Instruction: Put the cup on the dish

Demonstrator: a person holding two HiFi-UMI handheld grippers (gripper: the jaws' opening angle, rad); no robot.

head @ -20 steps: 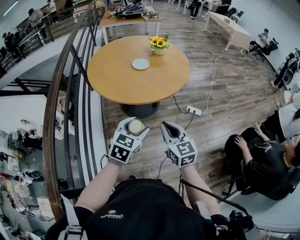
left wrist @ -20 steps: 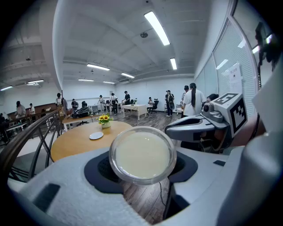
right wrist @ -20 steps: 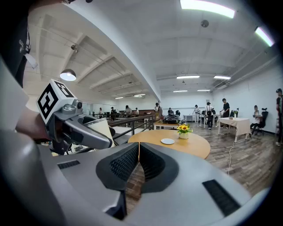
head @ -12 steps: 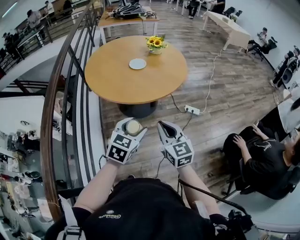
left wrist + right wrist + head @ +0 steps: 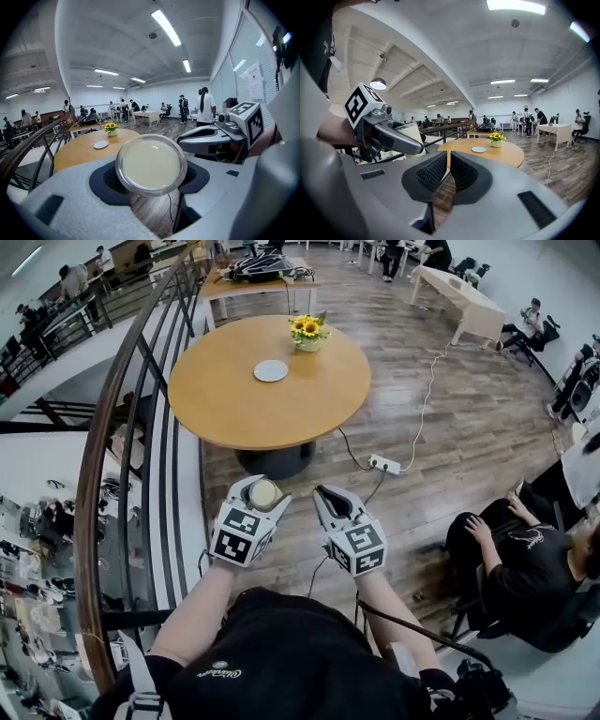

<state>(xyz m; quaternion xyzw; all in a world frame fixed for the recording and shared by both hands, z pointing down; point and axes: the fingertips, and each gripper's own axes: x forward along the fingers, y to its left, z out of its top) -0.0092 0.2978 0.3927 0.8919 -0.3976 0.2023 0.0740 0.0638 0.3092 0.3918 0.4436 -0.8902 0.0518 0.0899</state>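
Observation:
My left gripper (image 5: 260,495) is shut on a clear cup (image 5: 263,493) with a cream-coloured bottom, held out over the wooden floor. In the left gripper view the cup (image 5: 150,164) sits between the dark pads, its round bottom facing the camera. The white dish (image 5: 271,371) lies on the round wooden table (image 5: 234,404) ahead, well beyond both grippers. It also shows small as the dish (image 5: 101,145) and the dish (image 5: 478,149) in the gripper views. My right gripper (image 5: 333,502) hangs beside the left one, jaws shut with nothing between them.
A vase of sunflowers (image 5: 308,331) stands on the table behind the dish. A metal railing (image 5: 141,427) runs along the left. A power strip (image 5: 386,464) and cable lie on the floor. A seated person (image 5: 525,559) is at the right.
Both grippers and the table sit slightly further left in the head view. The cup stays in the left gripper.

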